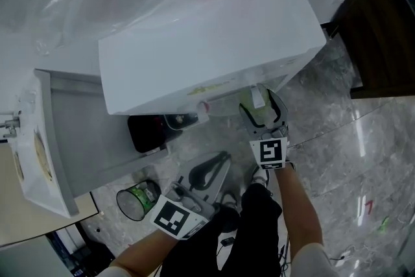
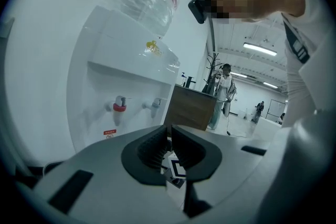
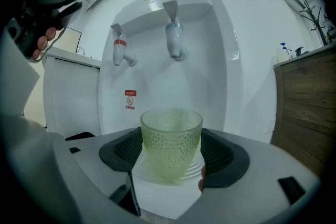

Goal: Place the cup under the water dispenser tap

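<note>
Grip first: holding the green dimpled cup (image 3: 171,136) upright between the dark pads (image 3: 125,150) of the right gripper (image 3: 171,159), clamping it low on its tapering wall with the jaws spread wide around it. Carrying the left gripper (image 2: 169,147) beside it, jaws closed together on nothing. Facing the water dispenser (image 3: 210,86) just beyond, lining the cup up roughly below the blue-collared tap (image 3: 174,42), leaving the red-collared tap (image 3: 121,52) off to the left above a small warning sticker (image 3: 130,99). Not yet standing the cup under either spout, judging by the gap to the dispenser's front. Risking a slip by pinching so low on a narrowing, slick-looking wall. Risking a knock of rim against spout by going in too high. Risking a tip-over by opening the jaws before seating the base flat. Risking a stream missing the rim, or the wrong tap, by drifting left toward the red one
</note>
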Motion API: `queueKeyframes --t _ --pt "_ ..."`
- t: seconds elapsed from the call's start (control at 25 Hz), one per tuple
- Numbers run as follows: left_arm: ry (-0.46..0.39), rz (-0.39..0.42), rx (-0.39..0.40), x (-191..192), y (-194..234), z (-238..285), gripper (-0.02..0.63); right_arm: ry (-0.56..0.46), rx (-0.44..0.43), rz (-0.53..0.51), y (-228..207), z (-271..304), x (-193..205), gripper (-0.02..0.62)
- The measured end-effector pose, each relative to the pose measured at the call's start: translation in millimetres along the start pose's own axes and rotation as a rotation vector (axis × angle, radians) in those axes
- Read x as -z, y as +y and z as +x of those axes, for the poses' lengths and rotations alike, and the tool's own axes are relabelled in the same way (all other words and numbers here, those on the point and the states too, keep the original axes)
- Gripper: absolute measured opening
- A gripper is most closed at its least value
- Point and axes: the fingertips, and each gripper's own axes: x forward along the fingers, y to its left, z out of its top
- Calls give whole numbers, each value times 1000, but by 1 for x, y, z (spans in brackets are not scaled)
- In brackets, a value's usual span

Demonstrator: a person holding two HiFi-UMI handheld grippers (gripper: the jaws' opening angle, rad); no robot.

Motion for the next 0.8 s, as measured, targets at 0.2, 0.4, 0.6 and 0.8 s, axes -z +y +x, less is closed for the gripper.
queueKeyframes --t 0.2,0.4,0.6,0.8 --pt "8 -11 2 -1 1 -1 29 39 -21 -2 1 1 2 321" --pt "15 -28 13 -9 -7 -2 29 96 -47 -6 2 -5 1 321" --pt "32 -36 17 -11 -10 -6 29 146 -77 14 1 -4 8 339" --pt "43 -38 12 -9 -7 -9 29 158 -80 23 2 -5 7 358"
